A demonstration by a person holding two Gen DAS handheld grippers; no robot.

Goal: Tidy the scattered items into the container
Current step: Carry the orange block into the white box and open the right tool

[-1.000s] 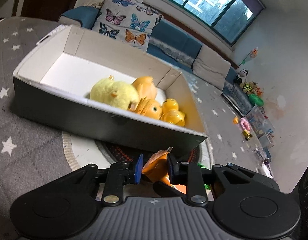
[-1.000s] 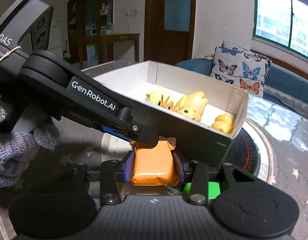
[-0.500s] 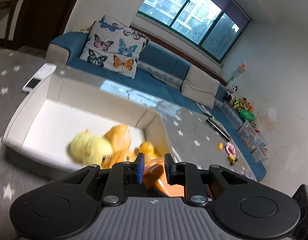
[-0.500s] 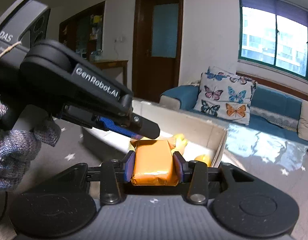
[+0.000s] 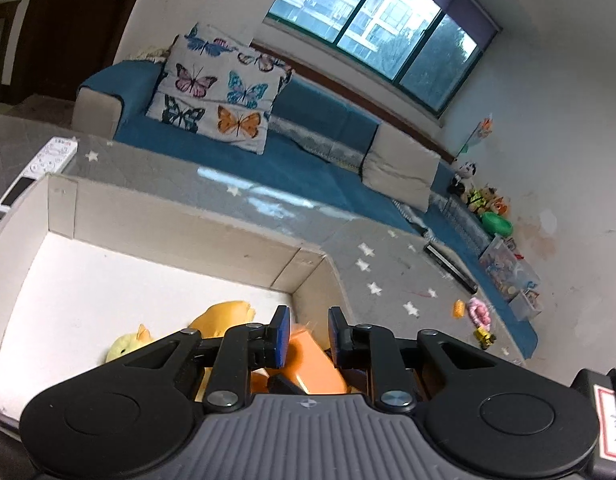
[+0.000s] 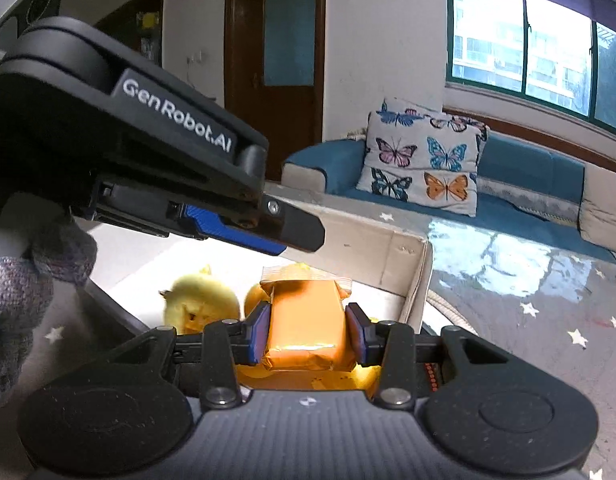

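I have the right gripper (image 6: 306, 332) clamped on an orange packet (image 6: 305, 320), held above the open cardboard box (image 6: 392, 256), near its right end. The left gripper (image 5: 304, 338) hangs beside it over the same corner; an orange item (image 5: 312, 364) shows between its fingers, but I cannot tell whether they grip it. A yellow plush chick (image 6: 199, 304) already lies inside. Judgement: delivery step; next, lower the packet inside the walls and release

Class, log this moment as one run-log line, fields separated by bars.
right gripper shut on orange packet | left gripper open, alongside | both over box | plush chick inside
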